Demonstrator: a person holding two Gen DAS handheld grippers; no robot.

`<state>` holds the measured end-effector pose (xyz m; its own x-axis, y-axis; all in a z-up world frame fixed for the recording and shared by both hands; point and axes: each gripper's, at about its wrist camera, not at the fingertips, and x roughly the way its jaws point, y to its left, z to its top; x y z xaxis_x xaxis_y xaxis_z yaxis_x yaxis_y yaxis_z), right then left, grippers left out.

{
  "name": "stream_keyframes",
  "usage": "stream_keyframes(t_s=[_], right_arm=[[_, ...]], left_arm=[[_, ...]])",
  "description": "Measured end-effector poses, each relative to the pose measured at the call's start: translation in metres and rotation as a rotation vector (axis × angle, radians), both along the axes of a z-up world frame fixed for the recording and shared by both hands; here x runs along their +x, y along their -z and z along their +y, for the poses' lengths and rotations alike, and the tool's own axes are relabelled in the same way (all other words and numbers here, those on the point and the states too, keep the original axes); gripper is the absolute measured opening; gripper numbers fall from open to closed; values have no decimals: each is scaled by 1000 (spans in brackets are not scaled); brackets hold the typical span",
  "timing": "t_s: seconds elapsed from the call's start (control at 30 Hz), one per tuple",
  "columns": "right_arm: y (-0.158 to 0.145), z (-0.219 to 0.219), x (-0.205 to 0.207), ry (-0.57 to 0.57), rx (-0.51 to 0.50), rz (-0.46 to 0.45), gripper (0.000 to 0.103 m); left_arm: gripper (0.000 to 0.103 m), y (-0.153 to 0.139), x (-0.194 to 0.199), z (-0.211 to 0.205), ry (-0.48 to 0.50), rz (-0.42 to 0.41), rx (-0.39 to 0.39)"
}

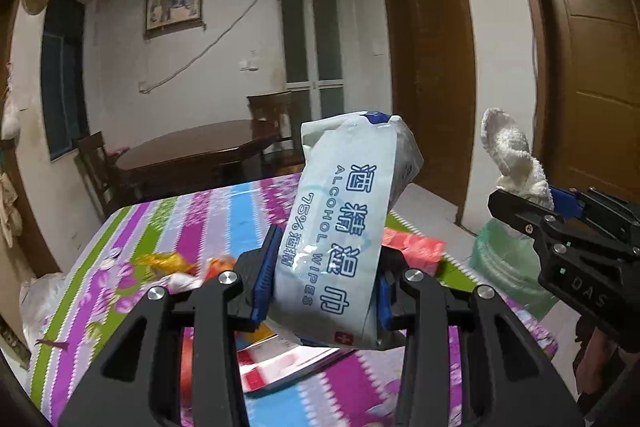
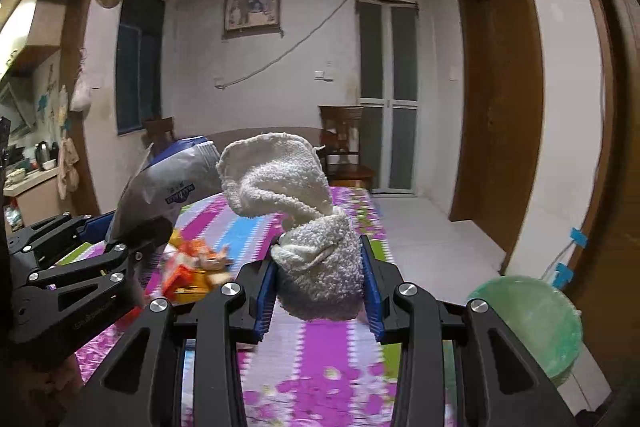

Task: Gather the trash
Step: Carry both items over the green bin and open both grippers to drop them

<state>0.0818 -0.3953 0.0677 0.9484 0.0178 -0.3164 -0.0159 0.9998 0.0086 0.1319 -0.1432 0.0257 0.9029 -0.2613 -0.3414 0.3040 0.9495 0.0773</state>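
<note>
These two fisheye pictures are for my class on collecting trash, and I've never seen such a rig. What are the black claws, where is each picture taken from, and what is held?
No robot here: a person holds a two-finger gripper in each hand, each with a camera looking along its jaws. The left wrist view shows the left gripper clamped on an alcohol wipes packet. The right wrist view shows the right gripper clamped on a white cloth. Below lies a striped floral tablecloth with orange wrappers. A green-lined bin stands at the right.
</note>
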Motion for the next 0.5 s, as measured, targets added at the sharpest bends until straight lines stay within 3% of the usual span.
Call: stream_keyframes(t_s=[0.5], right_arm=[[-2, -167, 23, 238, 2, 97, 38]], left_arm=[[38, 8, 41, -122, 193, 64, 15]])
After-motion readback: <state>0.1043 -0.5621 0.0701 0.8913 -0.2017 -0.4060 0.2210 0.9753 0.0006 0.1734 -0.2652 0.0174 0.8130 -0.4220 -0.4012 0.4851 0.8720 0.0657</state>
